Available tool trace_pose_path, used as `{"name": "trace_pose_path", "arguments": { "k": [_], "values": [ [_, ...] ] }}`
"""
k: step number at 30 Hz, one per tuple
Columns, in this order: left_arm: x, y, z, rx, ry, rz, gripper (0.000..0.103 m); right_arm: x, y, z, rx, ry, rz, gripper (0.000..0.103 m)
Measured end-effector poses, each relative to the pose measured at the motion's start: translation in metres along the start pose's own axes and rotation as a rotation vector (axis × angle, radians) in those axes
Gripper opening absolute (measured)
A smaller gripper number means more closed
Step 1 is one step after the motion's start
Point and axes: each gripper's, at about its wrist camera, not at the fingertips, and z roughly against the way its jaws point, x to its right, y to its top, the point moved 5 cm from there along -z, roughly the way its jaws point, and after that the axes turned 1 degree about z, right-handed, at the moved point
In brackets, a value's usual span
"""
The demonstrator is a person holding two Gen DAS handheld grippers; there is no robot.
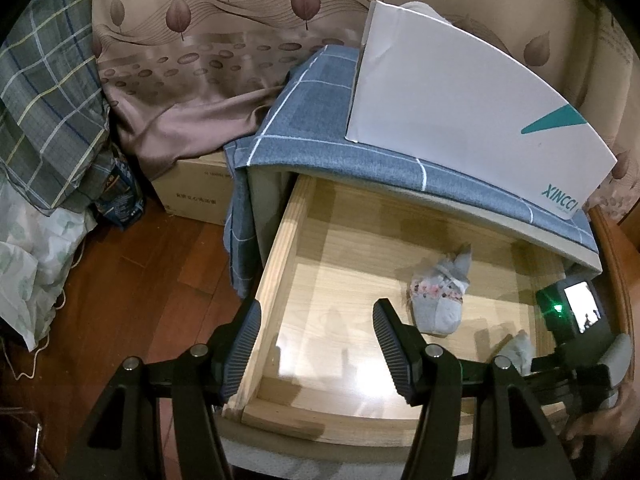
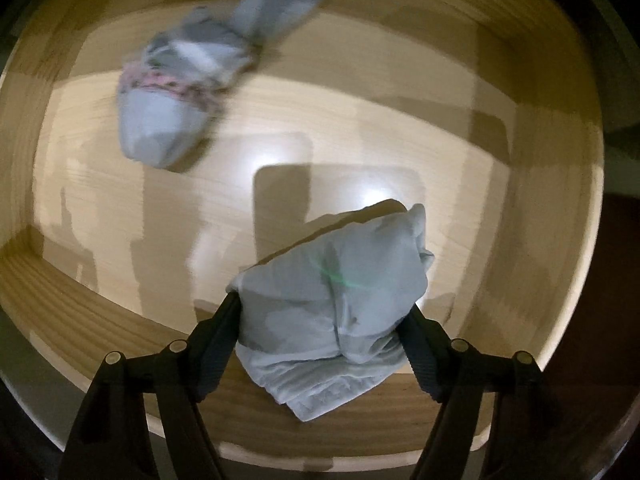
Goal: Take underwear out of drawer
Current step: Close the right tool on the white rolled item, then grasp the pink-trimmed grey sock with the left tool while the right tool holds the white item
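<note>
The wooden drawer (image 1: 280, 264) stands pulled out. A grey sock bundle with a pink floral band (image 1: 440, 296) lies on its floor; it also shows in the right wrist view (image 2: 180, 76). My right gripper (image 2: 320, 312) is shut on a folded pale grey underwear (image 2: 332, 292) and holds it above the drawer floor (image 2: 360, 128). In the left wrist view the right gripper (image 1: 532, 356) shows at the drawer's right side with the grey cloth (image 1: 520, 350) in it. My left gripper (image 1: 316, 340) is open and empty above the drawer's front left corner.
A white box (image 1: 460, 112) sits on the grey checked cloth (image 1: 312, 112) covering the cabinet top. A cardboard box (image 1: 192, 188) and bags (image 1: 120, 192) stand on the wooden floor at left. Curtains hang behind.
</note>
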Motion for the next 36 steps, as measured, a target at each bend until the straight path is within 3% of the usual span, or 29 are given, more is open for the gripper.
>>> {"name": "trace_pose_path", "arguments": {
  "k": [8,13,25,36],
  "values": [
    [0.0,-0.001,-0.003,-0.008,0.017,-0.012,0.06,0.013,-0.02,-0.006,0.0,0.027,0.015,0.07],
    [0.001,-0.002,-0.005,-0.019,0.027,-0.02,0.06,0.015,-0.024,-0.01,0.006,-0.002,0.028,0.067],
    [0.013,-0.006,-0.012,-0.045,0.073,-0.068,0.06,0.022,-0.035,-0.018,0.025,-0.124,-0.107,0.066],
    [0.02,-0.01,-0.02,-0.089,0.08,-0.113,0.06,0.022,-0.023,-0.019,-0.006,-0.117,-0.175,0.069]
  ]
}}
